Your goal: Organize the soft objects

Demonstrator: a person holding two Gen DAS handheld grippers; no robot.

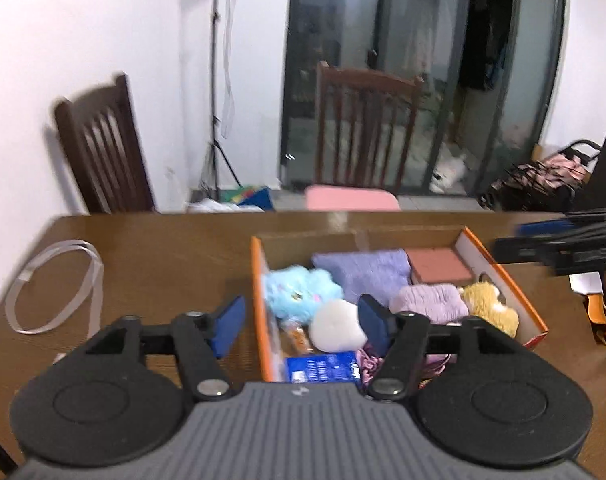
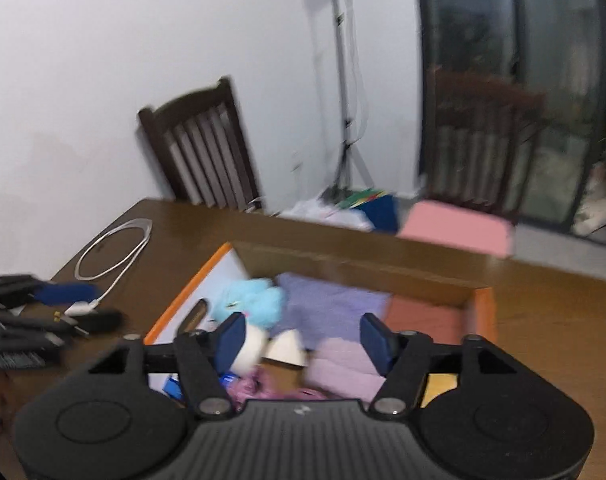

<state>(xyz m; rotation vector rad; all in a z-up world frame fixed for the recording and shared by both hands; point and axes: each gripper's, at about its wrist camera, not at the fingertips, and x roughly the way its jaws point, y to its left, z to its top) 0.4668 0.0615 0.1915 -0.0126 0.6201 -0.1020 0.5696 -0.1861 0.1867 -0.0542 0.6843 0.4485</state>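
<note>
An orange-edged cardboard box (image 1: 503, 276) stands on the brown table (image 1: 163, 264). It holds a light blue plush (image 1: 299, 290), a purple cloth (image 1: 367, 270), a reddish pad (image 1: 439, 266), a white round soft thing (image 1: 335, 326), a lilac plush (image 1: 429, 300) and a yellow plush (image 1: 489, 304). My left gripper (image 1: 301, 326) is open and empty above the box's near left side. My right gripper (image 2: 303, 338) is open and empty over the box (image 2: 483, 312), above the blue plush (image 2: 255, 300) and purple cloth (image 2: 331, 308). The right gripper also shows at the right edge of the left wrist view (image 1: 559, 240).
A white cable loop (image 1: 55, 284) lies on the table at the left. Two dark wooden chairs (image 1: 103, 152) (image 1: 363, 128) stand behind the table, one with a pink cushion (image 1: 351, 199). A tripod (image 1: 217, 120) stands by the wall. The left gripper shows at the left in the right wrist view (image 2: 43, 308).
</note>
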